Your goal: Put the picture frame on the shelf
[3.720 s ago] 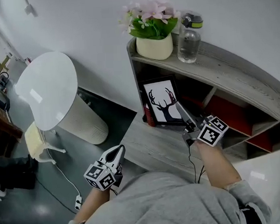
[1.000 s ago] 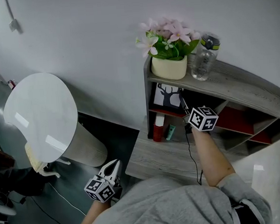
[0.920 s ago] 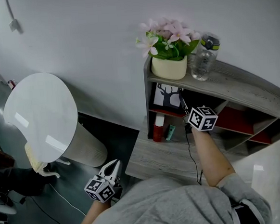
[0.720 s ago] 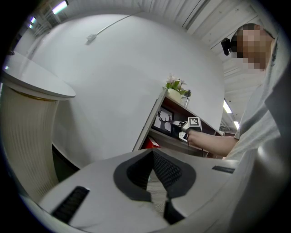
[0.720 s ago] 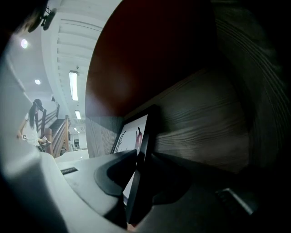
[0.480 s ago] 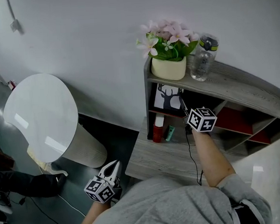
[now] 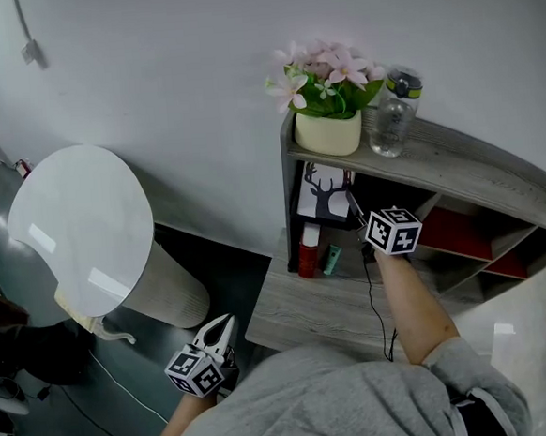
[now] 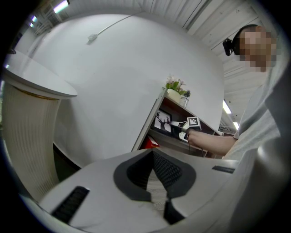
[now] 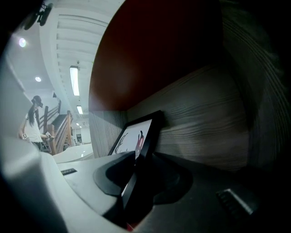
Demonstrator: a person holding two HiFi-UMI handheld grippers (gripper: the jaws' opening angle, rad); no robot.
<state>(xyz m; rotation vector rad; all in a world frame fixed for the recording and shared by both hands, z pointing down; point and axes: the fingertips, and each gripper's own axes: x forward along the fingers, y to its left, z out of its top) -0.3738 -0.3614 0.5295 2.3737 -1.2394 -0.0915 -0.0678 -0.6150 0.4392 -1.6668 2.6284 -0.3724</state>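
The black picture frame (image 7: 323, 191) with a deer-antler print stands in the left compartment of the grey wooden shelf (image 7: 457, 168), under its top board. In the right gripper view the frame (image 9: 137, 144) leans back against the compartment's wooden wall. My right gripper (image 7: 351, 200) reaches into that compartment. Its jaws (image 9: 143, 176) straddle the frame's near edge and are closing a little, with a dark gap still beside the frame. My left gripper (image 7: 222, 325) hangs low at my left, away from the shelf. Its jaws (image 8: 152, 152) are shut and hold nothing.
A potted pink flower (image 7: 327, 123) and a clear water bottle (image 7: 389, 109) stand on the shelf top. A red bottle (image 7: 309, 253) and a teal tube (image 7: 332, 258) sit on the lower ledge (image 7: 299, 309). A white round-topped cylinder (image 7: 90, 227) stands to the left.
The frame was carried from the lower ledge up into the left compartment. Over the last second the right gripper has barely shifted, and the left has stayed put.
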